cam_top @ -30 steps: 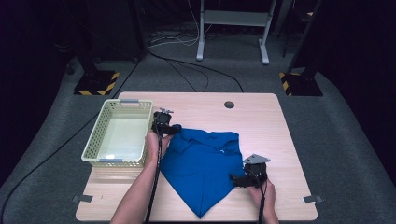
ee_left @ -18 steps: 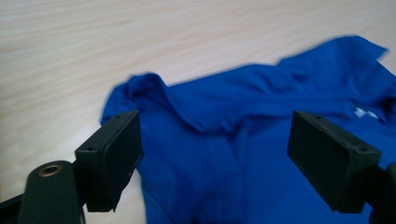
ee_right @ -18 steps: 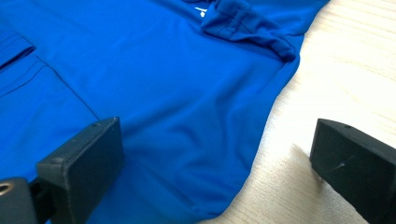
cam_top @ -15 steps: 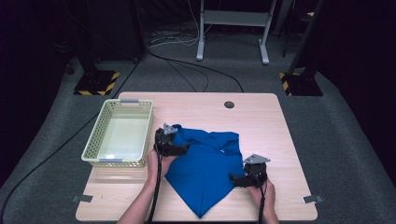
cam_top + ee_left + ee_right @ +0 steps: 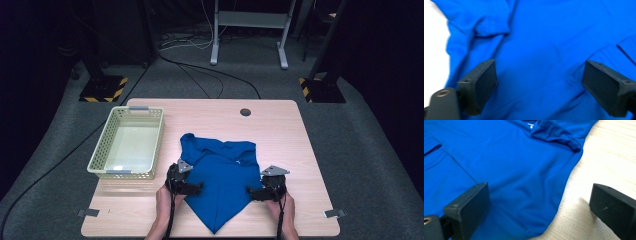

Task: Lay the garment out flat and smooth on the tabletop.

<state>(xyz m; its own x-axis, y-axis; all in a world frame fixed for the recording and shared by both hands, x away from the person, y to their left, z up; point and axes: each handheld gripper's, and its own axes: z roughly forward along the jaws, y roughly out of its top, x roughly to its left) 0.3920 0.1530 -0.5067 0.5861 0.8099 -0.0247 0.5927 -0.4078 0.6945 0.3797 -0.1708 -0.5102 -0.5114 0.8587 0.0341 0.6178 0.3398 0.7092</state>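
Note:
A blue garment [image 5: 220, 175] lies folded on the wooden table [image 5: 300, 140], tapering to a point at the near edge. At its left edge my left gripper [image 5: 196, 189] points inward; in the left gripper view it [image 5: 539, 85] stands open above the blue cloth [image 5: 536, 50]. Its jaws have just been opening and the pads press on nothing. My right gripper [image 5: 252, 192] is at the garment's right edge. In the right gripper view it [image 5: 539, 207] is open, one jaw over the cloth [image 5: 499, 165], the other over bare wood [image 5: 609, 160].
A pale mesh basket [image 5: 159, 140] stands left of the garment, close to my left hand. A round hole [image 5: 245, 112] sits near the table's far edge. Beyond the table, cables and a metal stand [image 5: 250, 35] are on the grey floor.
My left gripper came from the garment's far-left corner by the basket toward the near edge, folding the left side over, and its jaws opened. The right gripper stayed put.

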